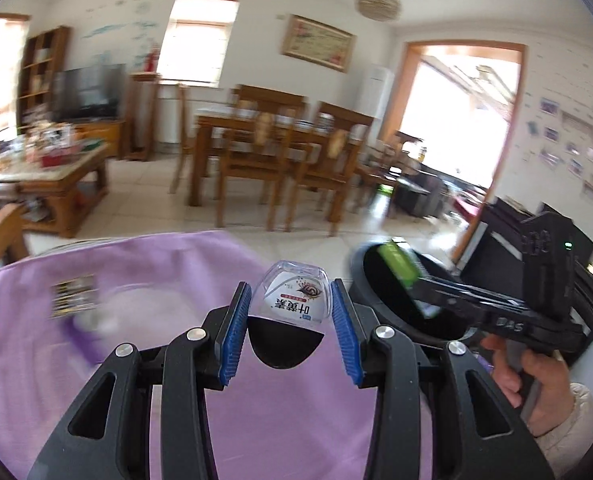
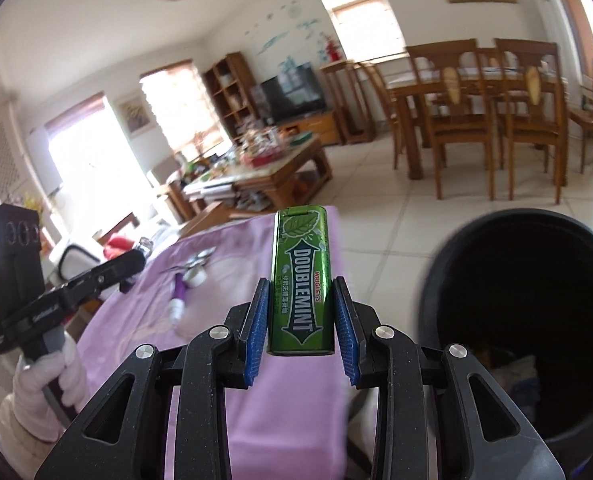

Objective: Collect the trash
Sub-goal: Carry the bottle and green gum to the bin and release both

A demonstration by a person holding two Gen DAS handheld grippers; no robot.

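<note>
My left gripper (image 1: 291,312) is shut on a small clear plastic box (image 1: 295,296) with a white printed label, held above the purple tablecloth (image 1: 144,340). My right gripper (image 2: 301,316) is shut on a green Doublemint gum tin (image 2: 301,280), held upright beside the black trash bin (image 2: 536,320). In the left wrist view the right gripper (image 1: 416,280) holds the green tin (image 1: 398,262) over the bin's (image 1: 384,304) mouth. The bin holds some trash at its bottom.
More items lie on the cloth: a patterned wrapper (image 1: 74,295), a purple-and-white tube (image 2: 178,296) and a white roll (image 2: 196,276). A cluttered wooden coffee table (image 1: 48,176) and a dining table with chairs (image 1: 280,148) stand on the tiled floor beyond.
</note>
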